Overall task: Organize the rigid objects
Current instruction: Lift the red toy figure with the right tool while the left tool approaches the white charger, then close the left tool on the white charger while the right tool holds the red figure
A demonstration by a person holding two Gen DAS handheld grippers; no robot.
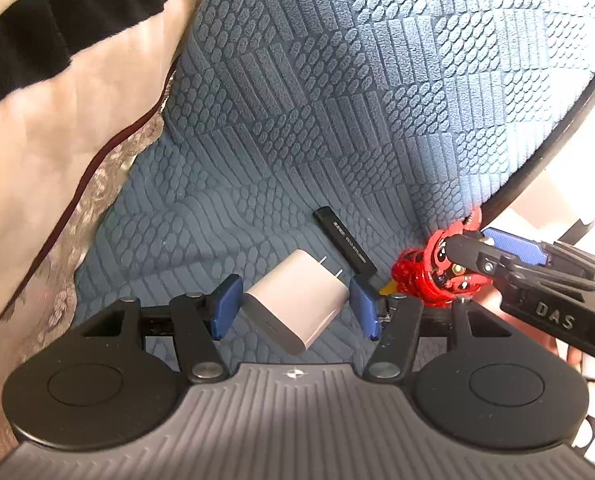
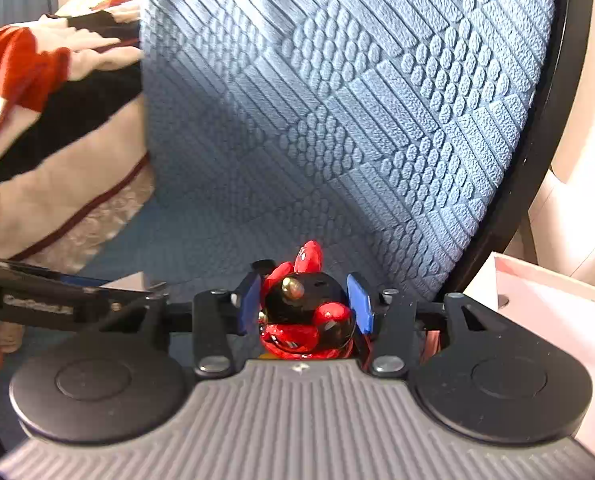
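1. Here, the left gripper (image 1: 295, 306) holds one white USB wall charger (image 1: 295, 300) low in the centre of the left wrist view, its blue pads closed against the charger's two sides.
2. The charger's long axis runs diagonally, with its two metal prongs pointing to the upper right and its port end to the lower left.
3. One black USB stick (image 1: 345, 246) lies on the blue textured cushion (image 1: 337, 80) just above the charger, its long axis running from upper left to lower right; its lower end reaches the gripper's right pad.
4. The right gripper (image 2: 305, 306) clamps one red and black toy figure (image 2: 307, 316) at the lower centre of the right wrist view, a red ear-like part pointing up.
5. One white box (image 2: 545, 292) sits at the right edge of that view.
6. Striped bedding (image 1: 57, 80) fills the upper left of the left wrist view.
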